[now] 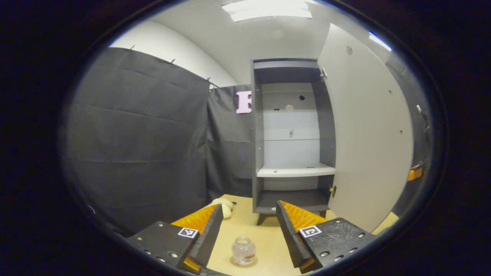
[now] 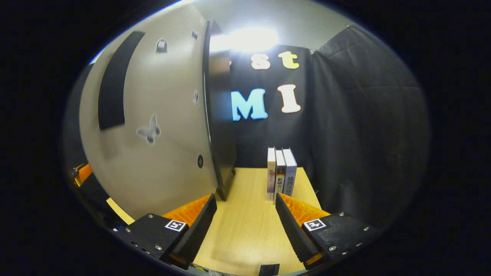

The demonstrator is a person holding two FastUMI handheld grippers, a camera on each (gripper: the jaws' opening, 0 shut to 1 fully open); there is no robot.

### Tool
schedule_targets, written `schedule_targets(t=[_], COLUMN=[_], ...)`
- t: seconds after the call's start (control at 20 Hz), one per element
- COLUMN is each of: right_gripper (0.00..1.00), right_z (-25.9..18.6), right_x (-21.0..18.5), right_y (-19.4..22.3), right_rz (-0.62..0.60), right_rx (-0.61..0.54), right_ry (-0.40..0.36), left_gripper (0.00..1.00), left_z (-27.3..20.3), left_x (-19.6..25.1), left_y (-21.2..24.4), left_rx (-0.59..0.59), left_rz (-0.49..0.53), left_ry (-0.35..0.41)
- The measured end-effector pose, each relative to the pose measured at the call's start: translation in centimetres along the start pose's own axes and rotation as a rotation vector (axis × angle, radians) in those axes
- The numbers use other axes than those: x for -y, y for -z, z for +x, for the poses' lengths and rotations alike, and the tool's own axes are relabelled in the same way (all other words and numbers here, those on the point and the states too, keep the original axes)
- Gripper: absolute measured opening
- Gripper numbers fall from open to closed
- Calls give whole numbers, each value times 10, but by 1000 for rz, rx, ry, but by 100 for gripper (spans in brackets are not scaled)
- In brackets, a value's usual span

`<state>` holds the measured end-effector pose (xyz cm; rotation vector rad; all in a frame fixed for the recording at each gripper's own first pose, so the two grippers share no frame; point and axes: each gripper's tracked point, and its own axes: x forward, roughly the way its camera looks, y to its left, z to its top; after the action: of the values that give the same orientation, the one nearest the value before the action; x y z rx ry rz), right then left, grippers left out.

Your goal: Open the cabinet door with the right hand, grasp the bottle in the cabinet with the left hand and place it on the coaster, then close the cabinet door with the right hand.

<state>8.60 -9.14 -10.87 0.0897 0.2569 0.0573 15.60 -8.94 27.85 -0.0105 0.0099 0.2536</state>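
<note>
Closing the door remained: bottle sat on coaster, left gripper fingers apart; right gripper, fingers apart, should push the door's outer face steadily.

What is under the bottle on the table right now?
The bottle stands on a round coaster; just its rim shows around the base. The coaster's middle is covered by the bottle. Table lies beneath.

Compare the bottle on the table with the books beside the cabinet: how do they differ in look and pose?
The bottle is one short, round, clear jar with a label band; the books are three tall, flat, opaque volumes. The bottle stands alone on a coaster between the left gripper fingers; the books press side by side, directly on the table. Both stand upright, ungripped.
</note>
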Motion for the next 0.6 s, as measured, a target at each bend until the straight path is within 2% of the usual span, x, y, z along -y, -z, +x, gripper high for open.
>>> schedule_targets(t=[0.15,0.2,0.25,0.3,0.35,0.4,0.45,0.5,0.55,0.6], right_gripper=[93,92,93,93,93,92,93,91,94,94], right_z=[-9,-14,-17,-20,-23,-26,-27,-30,-33,-34], right_x=[-14,-20,-23,-23,-23,-23,-24,-27,-31,-36], right_y=[-38,-48,-57,-67,-75,-84,-92,-99,-104,-109], right_rz=[60,77,90,99,109,123,138,150,152,142], right_rx=[80,100,120,138,155,174,194,212,227,238], right_ry=[-46,-64,-76,-77,-74,-71,-63,-59,-56,-50], left_gripper=[80,74,74,80,74,91,86,86,86,80], left_z=[-3,-5,-7,-10,-11,-11,-9,-5,-1,2], left_x=[17,21,25,26,28,29,29,28,23,20], left_y=[-23,-31,-37,-39,-41,-42,-43,-42,-42,-43], left_rx=[4,12,21,20,19,22,19,19,20,20], left_rz=[10,12,13,6,-3,-9,-11,-9,-8,-11], left_ry=[38,46,53,61,71,81,97,109,113,121])
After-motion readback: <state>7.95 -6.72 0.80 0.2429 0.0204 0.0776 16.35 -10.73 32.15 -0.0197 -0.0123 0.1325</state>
